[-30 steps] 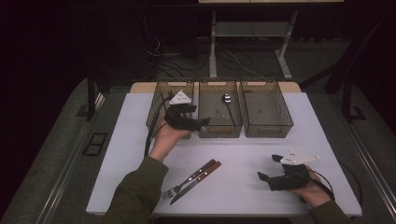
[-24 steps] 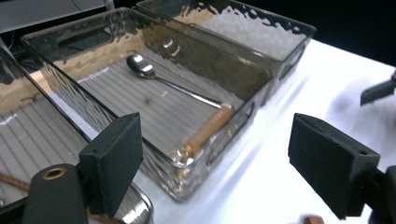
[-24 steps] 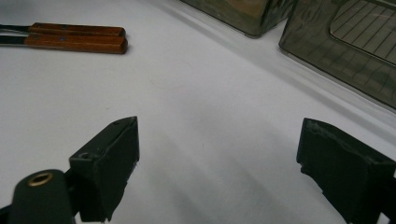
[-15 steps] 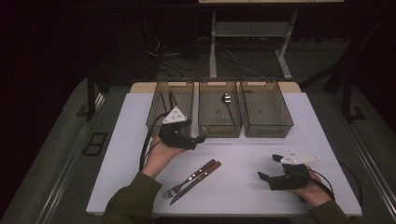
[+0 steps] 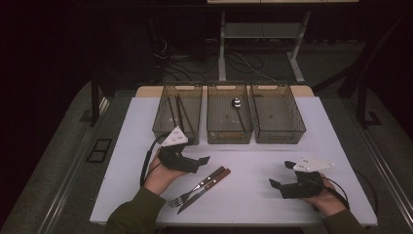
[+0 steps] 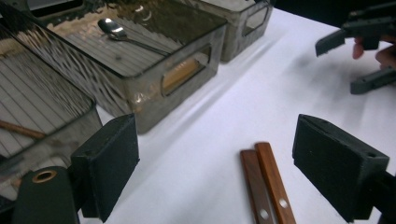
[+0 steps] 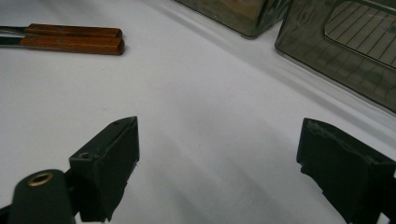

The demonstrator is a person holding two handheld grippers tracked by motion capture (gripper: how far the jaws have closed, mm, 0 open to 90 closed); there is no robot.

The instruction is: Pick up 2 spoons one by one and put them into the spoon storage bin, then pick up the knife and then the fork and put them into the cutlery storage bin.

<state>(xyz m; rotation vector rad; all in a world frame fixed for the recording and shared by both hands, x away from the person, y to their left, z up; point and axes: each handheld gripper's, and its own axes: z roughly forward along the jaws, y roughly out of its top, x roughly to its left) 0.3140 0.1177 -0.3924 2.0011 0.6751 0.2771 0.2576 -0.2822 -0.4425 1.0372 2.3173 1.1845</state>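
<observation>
A fork (image 5: 194,189) and a knife (image 5: 208,184) with wooden handles (image 6: 266,184) lie side by side on the white table (image 5: 258,156), front centre. My left gripper (image 5: 198,164) hovers just left of the handle ends. It is open, its jaws have just been opening, and nothing is between them (image 6: 219,168). My right gripper (image 5: 281,174) rests open and empty at the front right (image 7: 224,172), its jaws pointing left towards the handles (image 7: 70,39).
Three smoky plastic bins stand in a row at the back. The left bin (image 5: 160,124) holds thin wooden sticks (image 6: 18,130), the middle bin (image 5: 229,131) holds a spoon (image 5: 237,103), and the right bin (image 5: 277,134) looks bare. The other gripper (image 6: 359,51) appears in the left gripper view.
My left gripper has drawn back from the left bin towards the person and sunk beside the fork and knife handles. The right gripper has stayed put.
</observation>
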